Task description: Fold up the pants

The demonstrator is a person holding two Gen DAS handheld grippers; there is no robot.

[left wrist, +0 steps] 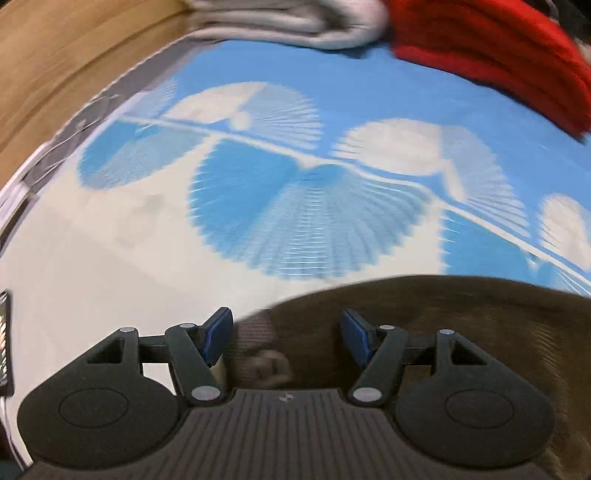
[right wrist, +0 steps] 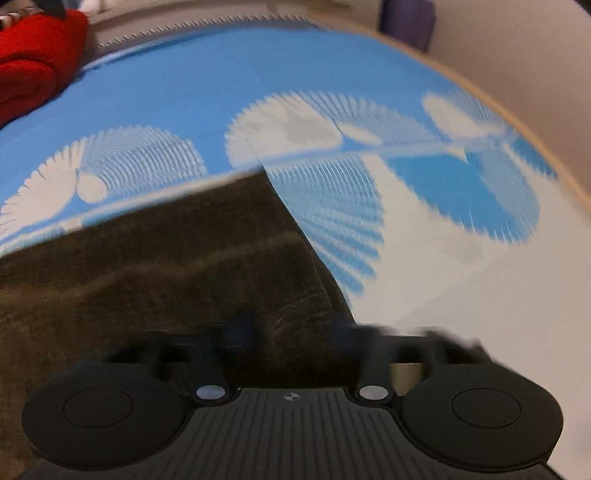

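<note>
Dark brown pants (left wrist: 424, 317) lie on a blue and white patterned sheet (left wrist: 295, 192). In the left wrist view my left gripper (left wrist: 288, 332) is open, its blue-padded fingers (left wrist: 218, 332) apart over the pants' left edge, where a ribbed band and a knot show. In the right wrist view the pants (right wrist: 166, 266) fill the lower left, with a straight upper edge and a corner near the centre. My right gripper (right wrist: 295, 332) is blurred by motion over the pants' right edge; its jaws look apart.
A folded grey garment (left wrist: 295, 22) and a red garment (left wrist: 498, 48) lie at the far side of the sheet; the red one also shows in the right wrist view (right wrist: 33, 59). A wooden floor (left wrist: 55, 55) lies beyond the left edge. A wall (right wrist: 517, 55) stands at the right.
</note>
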